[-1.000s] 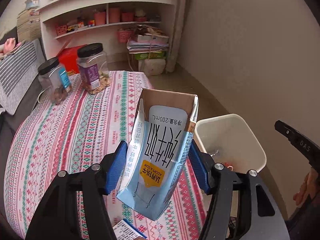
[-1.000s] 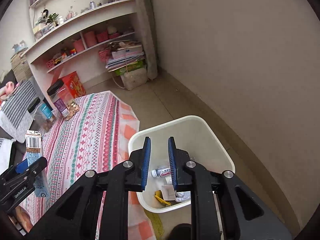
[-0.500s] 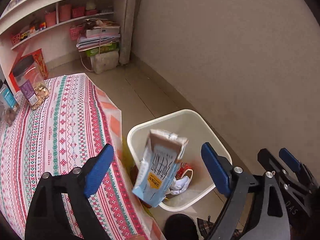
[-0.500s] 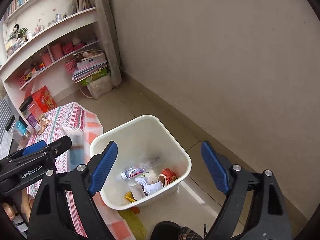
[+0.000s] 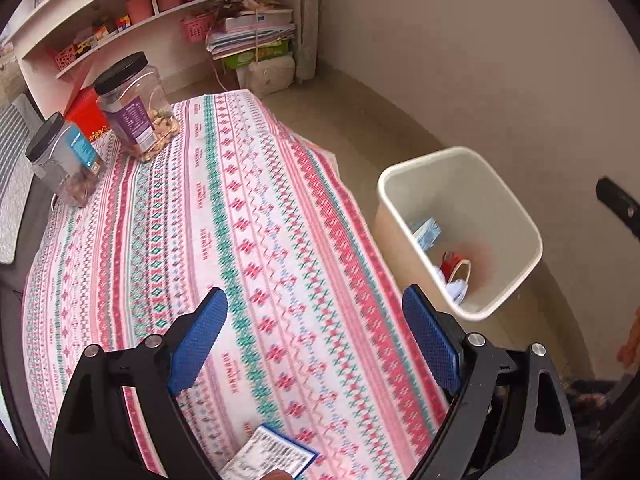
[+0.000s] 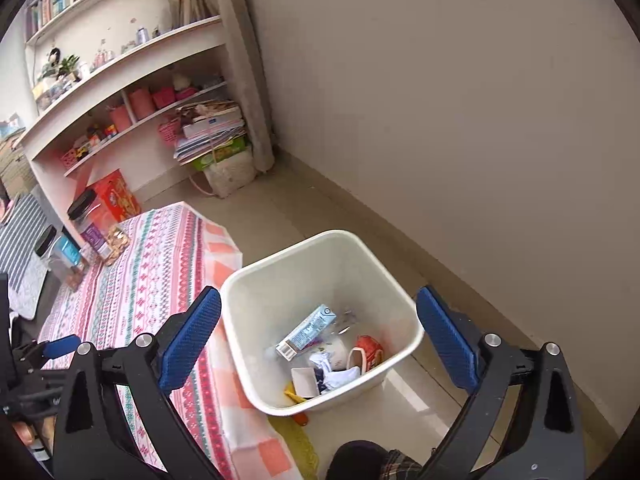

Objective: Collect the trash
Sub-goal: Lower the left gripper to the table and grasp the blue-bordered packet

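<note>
A white waste bin point(image 6: 240, 284) stands on the floor beside the table; it also shows in the left wrist view point(image 5: 516, 208). A blue milk carton point(image 6: 306, 332) lies inside it on other trash, seen as a blue corner in the left wrist view point(image 5: 427, 232). My left gripper point(image 5: 316, 340) is open and empty above the patterned tablecloth point(image 5: 224, 216). My right gripper point(image 6: 320, 340) is open and empty above the bin. A printed paper piece point(image 5: 272, 456) lies at the table's near edge, under the left gripper.
Two black-lidded plastic jars point(image 5: 136, 104) point(image 5: 64, 160) stand at the table's far left. White shelves point(image 6: 132, 92) with baskets and stacked books fill the back. A plain wall point(image 6: 440, 100) runs along the right. The left gripper point(image 6: 60, 348) shows at the right wrist view's left edge.
My left gripper opened and dropped the milk carton into the bin, then swung back over the table. My right gripper opened from nearly shut and stays above the bin.
</note>
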`<state>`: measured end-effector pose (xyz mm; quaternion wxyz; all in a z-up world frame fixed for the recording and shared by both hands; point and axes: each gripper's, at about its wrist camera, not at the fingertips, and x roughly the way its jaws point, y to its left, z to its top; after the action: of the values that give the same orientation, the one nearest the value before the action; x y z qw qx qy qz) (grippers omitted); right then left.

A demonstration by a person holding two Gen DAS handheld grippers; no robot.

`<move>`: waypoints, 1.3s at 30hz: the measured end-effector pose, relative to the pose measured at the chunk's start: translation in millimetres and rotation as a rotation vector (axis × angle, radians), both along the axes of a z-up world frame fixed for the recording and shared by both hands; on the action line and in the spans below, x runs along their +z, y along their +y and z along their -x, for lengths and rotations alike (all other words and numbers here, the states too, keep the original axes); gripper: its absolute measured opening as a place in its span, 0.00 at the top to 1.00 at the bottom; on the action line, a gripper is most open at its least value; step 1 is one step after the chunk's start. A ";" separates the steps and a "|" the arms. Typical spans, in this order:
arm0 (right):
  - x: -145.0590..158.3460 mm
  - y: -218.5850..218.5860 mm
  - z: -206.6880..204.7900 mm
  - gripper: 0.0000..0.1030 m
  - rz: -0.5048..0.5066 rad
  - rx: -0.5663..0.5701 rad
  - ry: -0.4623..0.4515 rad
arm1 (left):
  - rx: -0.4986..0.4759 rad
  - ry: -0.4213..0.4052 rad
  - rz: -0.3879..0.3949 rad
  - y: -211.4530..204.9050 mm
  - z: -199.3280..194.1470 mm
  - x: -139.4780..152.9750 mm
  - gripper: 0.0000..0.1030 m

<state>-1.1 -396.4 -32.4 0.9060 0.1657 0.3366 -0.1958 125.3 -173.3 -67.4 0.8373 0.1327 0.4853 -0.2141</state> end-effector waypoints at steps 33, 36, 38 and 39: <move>-24.4 134.9 -90.2 0.07 0.125 0.293 0.145 | -0.211 0.233 -0.178 124.7 83.2 -106.3 0.40; -22.7 146.4 -97.1 0.07 0.131 0.302 0.111 | -0.148 0.214 -0.158 149.3 74.8 -99.6 0.40; -24.1 155.7 -102.5 0.07 0.126 0.322 0.101 | -0.080 0.201 -0.130 169.0 65.9 -91.4 0.40; -25.3 161.0 -105.4 0.07 0.125 0.336 0.101 | -0.045 0.195 -0.114 179.9 60.5 -86.7 0.40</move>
<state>104.4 -235.4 -57.7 0.9165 0.0405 0.3917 -0.0704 64.8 6.6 -154.1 0.7722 0.1695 0.5727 -0.2169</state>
